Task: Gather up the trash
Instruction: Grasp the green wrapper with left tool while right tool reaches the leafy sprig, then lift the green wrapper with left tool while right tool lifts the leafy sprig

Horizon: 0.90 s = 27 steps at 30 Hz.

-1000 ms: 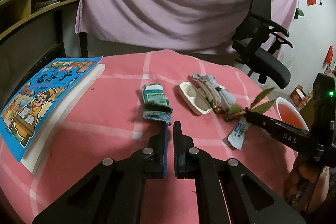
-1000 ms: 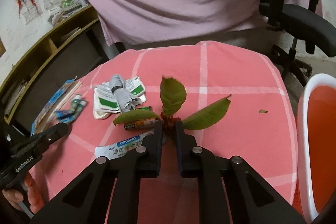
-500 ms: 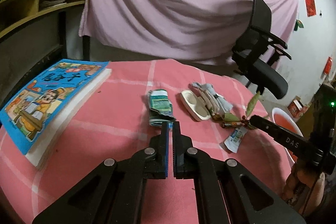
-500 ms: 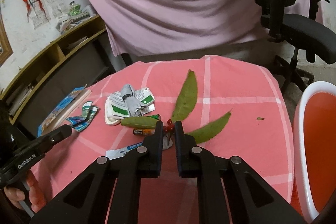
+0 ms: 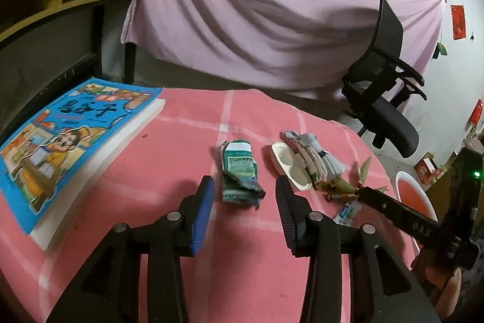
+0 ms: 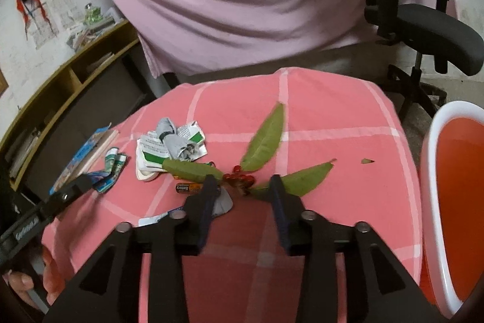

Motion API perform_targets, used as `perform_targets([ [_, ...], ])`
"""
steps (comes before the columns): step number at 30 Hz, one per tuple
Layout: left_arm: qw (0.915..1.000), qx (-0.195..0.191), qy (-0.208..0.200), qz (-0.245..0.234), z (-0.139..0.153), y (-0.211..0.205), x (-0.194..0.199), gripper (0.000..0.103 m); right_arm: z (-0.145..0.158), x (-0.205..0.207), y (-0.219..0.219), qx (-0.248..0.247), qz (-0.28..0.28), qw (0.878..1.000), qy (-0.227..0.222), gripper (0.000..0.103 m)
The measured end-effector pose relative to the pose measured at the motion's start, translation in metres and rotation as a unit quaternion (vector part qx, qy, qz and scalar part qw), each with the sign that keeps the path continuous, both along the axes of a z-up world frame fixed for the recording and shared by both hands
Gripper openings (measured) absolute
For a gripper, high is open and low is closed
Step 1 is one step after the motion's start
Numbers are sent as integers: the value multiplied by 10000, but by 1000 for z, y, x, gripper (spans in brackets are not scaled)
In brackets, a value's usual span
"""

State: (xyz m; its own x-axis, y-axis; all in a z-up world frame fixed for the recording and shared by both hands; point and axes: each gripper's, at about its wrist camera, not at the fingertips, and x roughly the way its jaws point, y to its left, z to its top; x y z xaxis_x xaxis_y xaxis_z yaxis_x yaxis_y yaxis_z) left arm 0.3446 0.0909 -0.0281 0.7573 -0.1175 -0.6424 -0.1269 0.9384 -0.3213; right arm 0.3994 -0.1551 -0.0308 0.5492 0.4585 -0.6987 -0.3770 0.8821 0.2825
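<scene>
Left gripper (image 5: 244, 193) jaws spread wide, empty; crumpled green-and-white wrapper (image 5: 239, 173) lies at frame centre, just beyond the fingertips. Right gripper (image 6: 243, 186) jaws likewise apart, empty; sprig of green leaves with red berries (image 6: 242, 178) on the pink checked tablecloth (image 6: 332, 147) at its tips, possibly touching. Orange-lined white bin (image 6: 453, 186) at right edge.

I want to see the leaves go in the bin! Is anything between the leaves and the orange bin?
Nothing visible blocks the way. The leaves lie on the cloth just ahead of the open right gripper, and only bare cloth with one tiny scrap lies between them and the bin.
</scene>
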Motion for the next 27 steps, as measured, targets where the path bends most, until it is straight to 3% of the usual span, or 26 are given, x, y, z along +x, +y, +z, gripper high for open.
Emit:
perform_targets([
  [3, 9997, -105, 237, 41, -7, 2, 10, 36, 0, 5, 3, -96, -2, 10000, 2, 43],
  [7, 9995, -242, 214, 54, -8, 5, 12, 36, -4, 11, 6, -90, 85, 9999, 72, 42],
  [9, 9995, -233, 221, 48, -8, 6, 10, 23, -4, 10, 6, -30, 181, 9998, 87, 27],
  [14, 9995, -145, 202, -178, -8, 0, 5, 23, -8, 10, 3, 211, 319, 9990, 231, 11],
  [20, 9995, -69, 76, -283, -6, -7, -5, 23, -4, 0, 6, 254, 425, 9987, 127, 9],
  [27, 9987, -33, -419, -283, 5, -9, -21, 23, 14, -28, 9, 226, 479, 9969, -589, 9],
])
